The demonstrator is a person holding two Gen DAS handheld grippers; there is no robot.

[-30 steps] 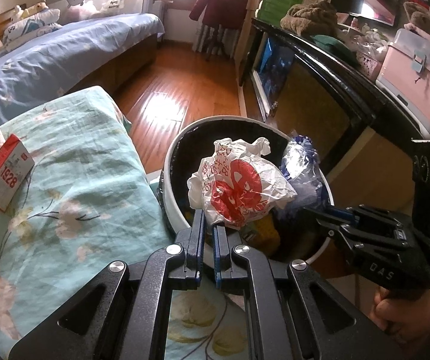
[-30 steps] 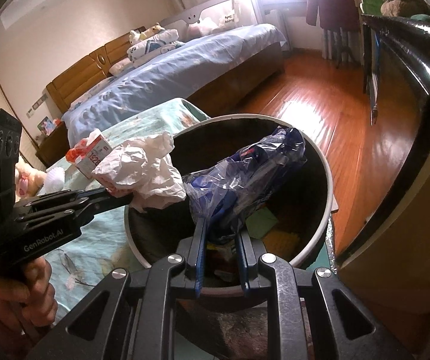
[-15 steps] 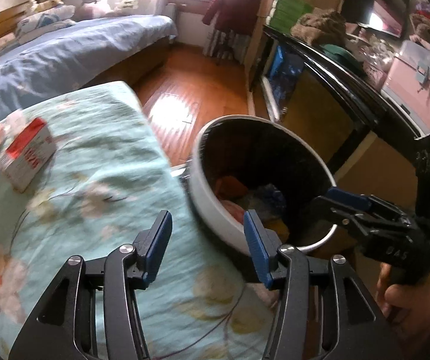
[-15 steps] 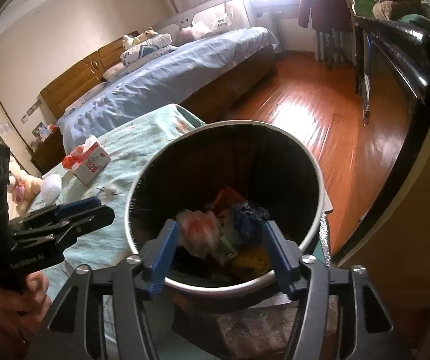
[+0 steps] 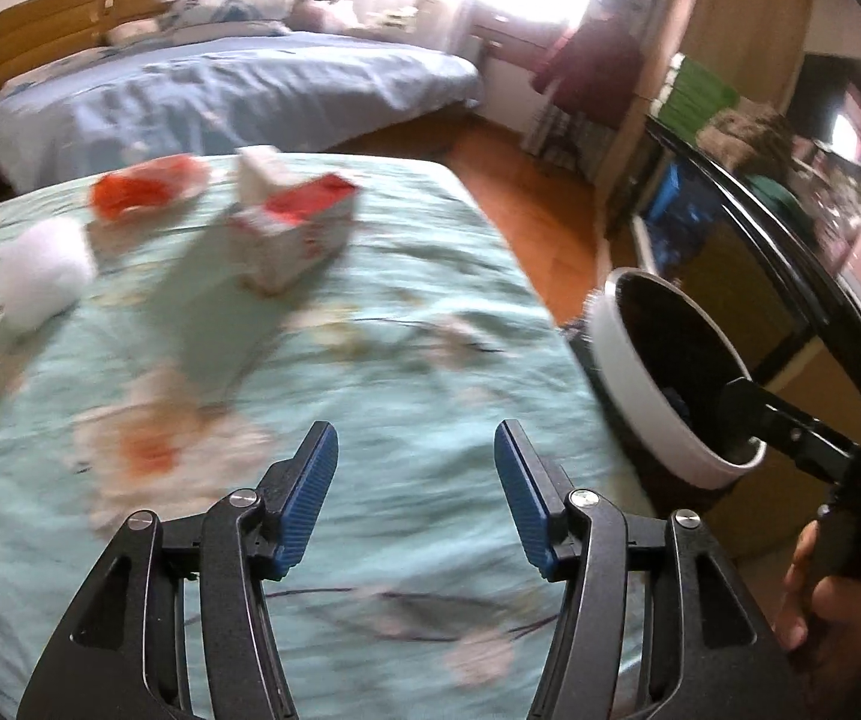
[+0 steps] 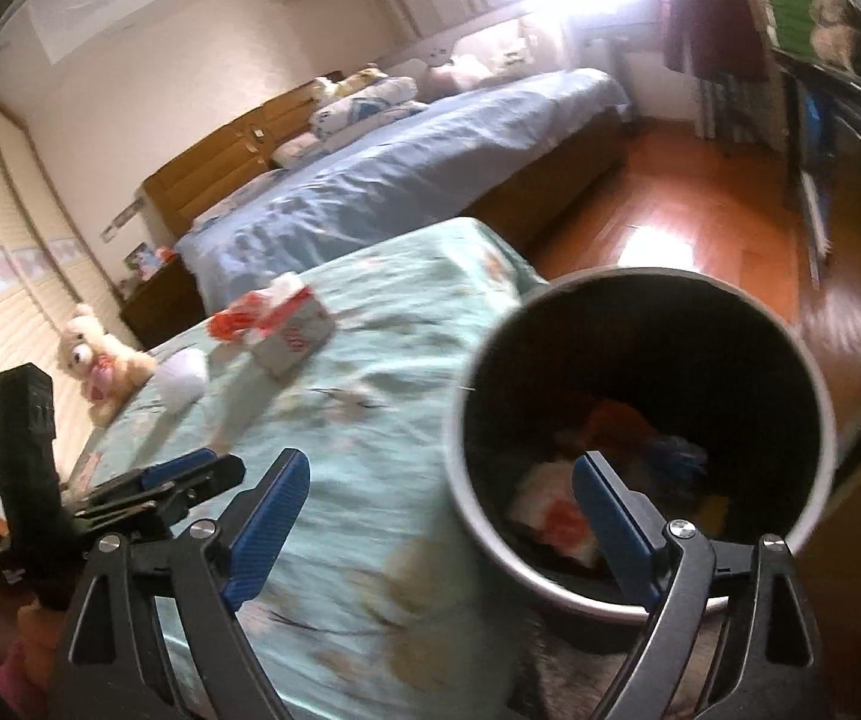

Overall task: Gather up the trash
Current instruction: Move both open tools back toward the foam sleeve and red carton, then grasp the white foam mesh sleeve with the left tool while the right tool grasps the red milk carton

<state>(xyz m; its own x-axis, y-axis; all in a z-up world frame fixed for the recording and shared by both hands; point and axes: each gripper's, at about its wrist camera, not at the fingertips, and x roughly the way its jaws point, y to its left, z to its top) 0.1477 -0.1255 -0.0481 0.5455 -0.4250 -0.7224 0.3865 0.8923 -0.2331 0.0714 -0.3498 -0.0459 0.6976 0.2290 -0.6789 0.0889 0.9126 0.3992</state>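
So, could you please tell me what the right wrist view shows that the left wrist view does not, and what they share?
Only the right wrist view looks down into the trash bin, showing the white-and-red bag and blue wrapper lying inside, plus a teddy bear at the bedside.

Only the left wrist view shows the dark television and green boxes.

Both show the red-and-white carton, the white wad, the floral bedspread, and both grippers, left and right, opening, nothing between them.
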